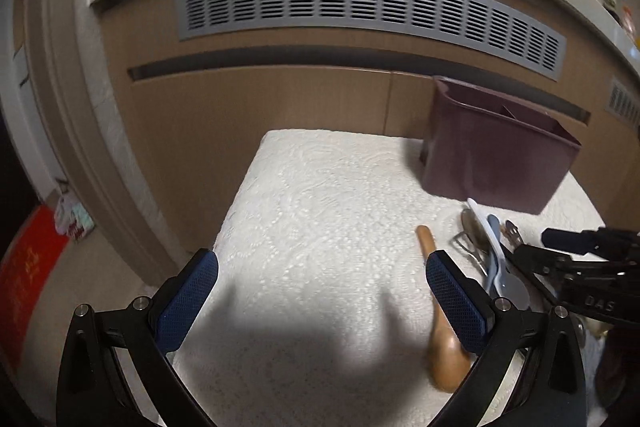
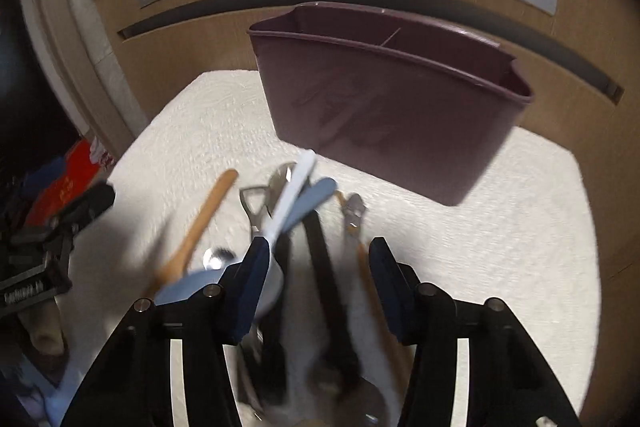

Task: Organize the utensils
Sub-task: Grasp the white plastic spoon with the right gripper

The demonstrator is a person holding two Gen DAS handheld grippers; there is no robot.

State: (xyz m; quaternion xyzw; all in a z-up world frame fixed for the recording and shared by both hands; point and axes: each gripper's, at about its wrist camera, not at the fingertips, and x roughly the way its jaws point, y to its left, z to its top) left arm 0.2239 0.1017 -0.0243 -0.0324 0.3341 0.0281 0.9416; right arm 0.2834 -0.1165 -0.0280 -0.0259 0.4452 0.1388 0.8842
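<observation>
1. Two grippers are in view, each seen from its own wrist camera. The left gripper (image 1: 322,301) stands wide, its blue pads far apart with nothing between them but bare white cloth (image 1: 320,211) and its own shadow.
2. The right gripper (image 2: 316,283) hangs at a middling width over a heap of utensils; its pads touch none that can be made out, though this view is blurred. A black handle (image 2: 320,255) lies in the gap between the fingers.
3. Just beside the left gripper's right finger lies a wooden spoon (image 1: 442,327), bowl toward the camera, handle pointing away. In the right wrist view it lies at the left edge of the heap.
4. Next to it, the pile holds a white spoon (image 2: 290,197) crossing a pale blue spoon (image 2: 308,203), a metal bottle opener (image 2: 254,201), a second metal spoon bowl (image 2: 216,259) and a metal piece with a wooden handle (image 2: 354,215) on the right. They overlap; how they stack is hard to tell.
5. Beyond the pile stands a purple holder (image 2: 384,107), upright on the cloth, with a divider splitting it into compartments. No utensil shows inside it.
6. Behind the table runs a wooden panel (image 1: 260,107) with a grey vent grille (image 1: 360,3).
7. A red box (image 1: 28,279) sits low at the left, off the table.
</observation>
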